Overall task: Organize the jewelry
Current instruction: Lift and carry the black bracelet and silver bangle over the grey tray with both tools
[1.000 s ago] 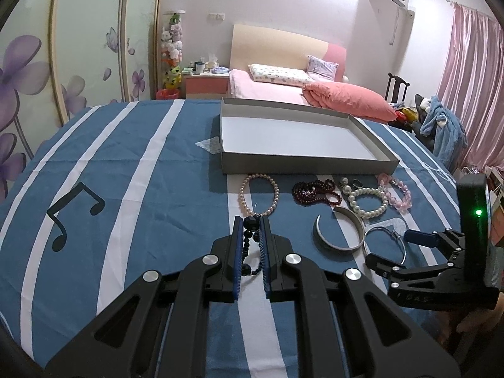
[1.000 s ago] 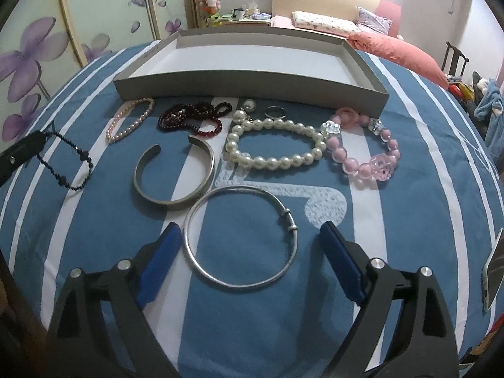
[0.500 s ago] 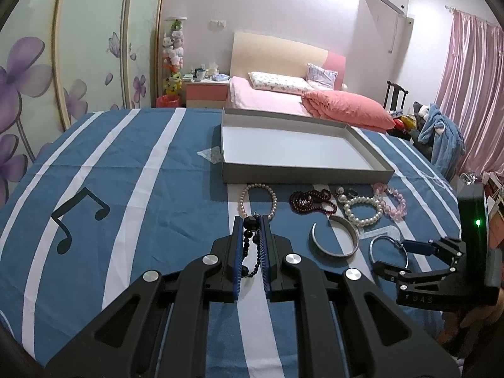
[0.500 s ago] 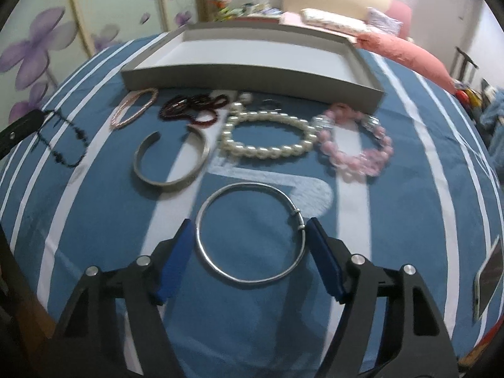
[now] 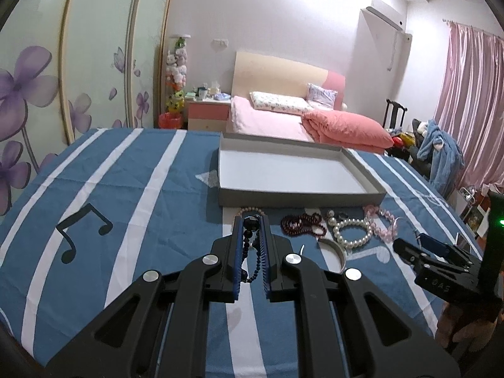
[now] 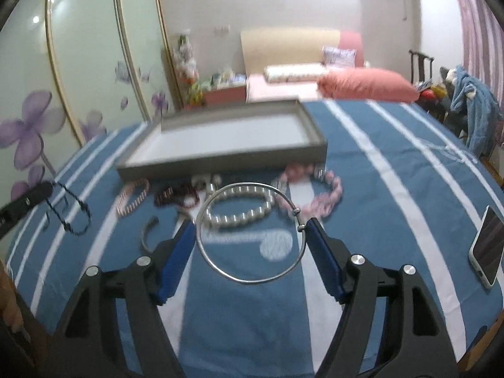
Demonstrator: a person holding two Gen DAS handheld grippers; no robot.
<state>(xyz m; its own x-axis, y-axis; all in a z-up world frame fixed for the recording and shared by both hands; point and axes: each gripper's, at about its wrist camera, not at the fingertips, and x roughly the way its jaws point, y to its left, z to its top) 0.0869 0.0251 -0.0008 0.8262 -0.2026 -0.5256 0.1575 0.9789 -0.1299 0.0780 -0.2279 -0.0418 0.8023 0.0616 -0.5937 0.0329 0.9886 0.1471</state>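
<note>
Right wrist view: the right gripper (image 6: 249, 236) pinches a thin silver wire bangle (image 6: 252, 233) across its width, lifted above the blue striped bedspread (image 6: 393, 189). Left gripper (image 5: 251, 245) — closed on a black bead strand (image 5: 249, 252). Grey shallow cardboard tray (image 6: 226, 157) holds nothing.

bed (image 5: 277, 119): pink bedding | wardrobe (image 5: 63, 72): floral doors | curtains (image 5: 472, 94): pink | walls: white

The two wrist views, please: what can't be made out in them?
- Left wrist: silver cuff partly hidden behind the left claw.
- Right wrist: red beads and small pieces by the tray smeared by blur.
- Right wrist: phone cut by the edge.
</note>
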